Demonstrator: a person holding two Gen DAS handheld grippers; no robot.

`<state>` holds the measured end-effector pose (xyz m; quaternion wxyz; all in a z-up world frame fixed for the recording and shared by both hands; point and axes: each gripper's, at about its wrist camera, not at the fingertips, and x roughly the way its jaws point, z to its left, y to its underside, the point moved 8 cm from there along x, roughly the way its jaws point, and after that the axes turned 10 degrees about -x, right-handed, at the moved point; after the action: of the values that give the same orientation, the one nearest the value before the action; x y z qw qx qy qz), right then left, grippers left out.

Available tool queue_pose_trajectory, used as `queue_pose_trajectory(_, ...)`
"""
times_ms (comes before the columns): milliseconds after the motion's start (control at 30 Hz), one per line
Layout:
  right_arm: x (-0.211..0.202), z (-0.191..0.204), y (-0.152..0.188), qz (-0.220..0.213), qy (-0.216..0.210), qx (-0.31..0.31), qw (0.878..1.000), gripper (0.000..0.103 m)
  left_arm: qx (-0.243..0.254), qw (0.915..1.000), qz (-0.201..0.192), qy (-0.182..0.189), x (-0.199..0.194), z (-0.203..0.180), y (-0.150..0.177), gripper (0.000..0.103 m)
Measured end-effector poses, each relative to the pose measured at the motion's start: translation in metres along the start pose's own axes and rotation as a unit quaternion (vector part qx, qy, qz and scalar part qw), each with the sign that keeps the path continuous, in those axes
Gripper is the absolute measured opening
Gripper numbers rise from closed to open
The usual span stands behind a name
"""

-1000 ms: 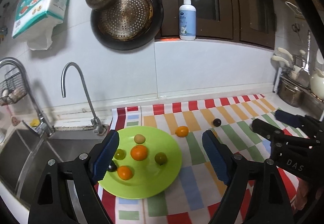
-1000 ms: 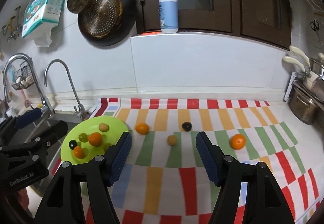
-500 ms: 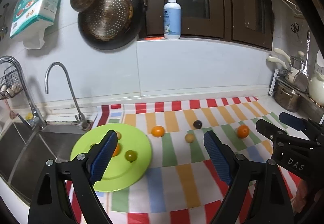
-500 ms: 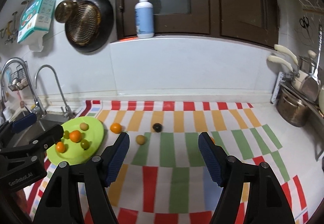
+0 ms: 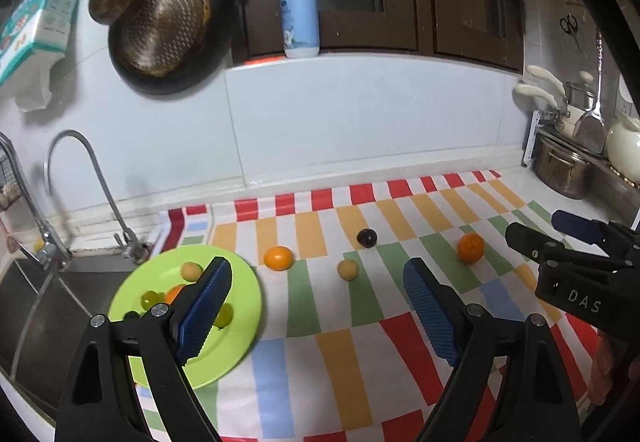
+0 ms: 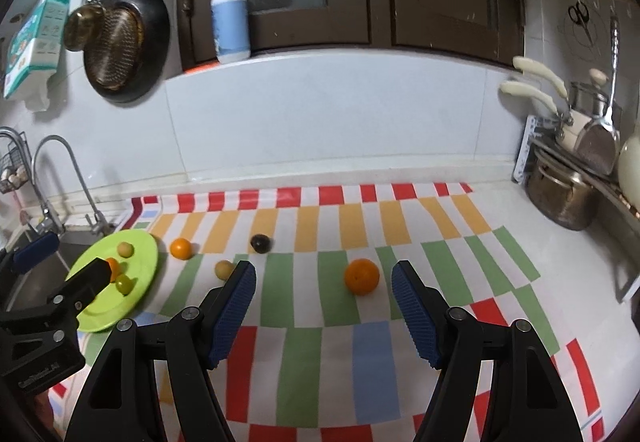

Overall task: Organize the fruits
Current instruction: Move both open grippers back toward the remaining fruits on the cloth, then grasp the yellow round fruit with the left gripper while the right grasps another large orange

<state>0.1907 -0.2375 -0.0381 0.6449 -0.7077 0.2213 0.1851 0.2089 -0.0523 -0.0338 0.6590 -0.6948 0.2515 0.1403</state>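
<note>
scene: desk (image 6: 500, 210) under a striped cloth of red, orange, green and blue blocks (image 6: 320, 346); steel sink with curved tap (image 5: 72, 178) at left of frame.
plate: round lime-green plastic plate (image 5: 240, 322), lower left of the left wrist view, carries several small fruits: yellow, green, orange.
loose fruit: four on the cloth — small orange one (image 5: 278, 257) just beside the plate rim, pale yellow round one (image 5: 347, 269), dark purple one (image 5: 366, 237), larger wrinkled orange mandarin (image 6: 361, 276) furthest right.
left hand-held gripper (image 5: 316, 306): jaws wide apart, nothing between the pads.
right hand-held gripper (image 6: 324, 306): jaws spread, empty; they have just been opening a little further. Mandarin sits ahead, between the fingers in view, not touched.
change: a second ago the left view was centred on the plate; now both views have slid right, plate gone to lower left, all loose fruit in sight.
meaning: judged a drop-off is finished and the next pick is being lined up, likely the mandarin; four fruits left to move.
</note>
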Motion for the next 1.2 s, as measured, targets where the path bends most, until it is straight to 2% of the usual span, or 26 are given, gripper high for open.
queue_pose_trajectory(567, 0.075, -0.020, 0.022, 0.064, 0.015, 0.018, 0.998, 0.071, 0.024, 0.9978, 0.061, -0.008, 0.082, -0.007, 0.022, 0.087)
queue_pose_trajectory(833, 0.111, -0.023, 0.038, 0.103, 0.012, 0.028, 0.994, 0.071, 0.022, 0.9950, 0.098, 0.003, 0.120, -0.011, 0.035, 0.078)
queue_pose_trajectory(967, 0.125, -0.026, 0.044, 0.121, 0.014, 0.031, 0.992, 0.071, 0.027, 0.9926, 0.118, 0.007, 0.135, -0.014, 0.042, 0.066)
queue_pose_trajectory(1200, 0.137, -0.026, 0.044, 0.130, 0.013, 0.032, 0.991, 0.070, 0.031, 0.9909, 0.130, 0.013, 0.153, -0.017, 0.044, 0.058)
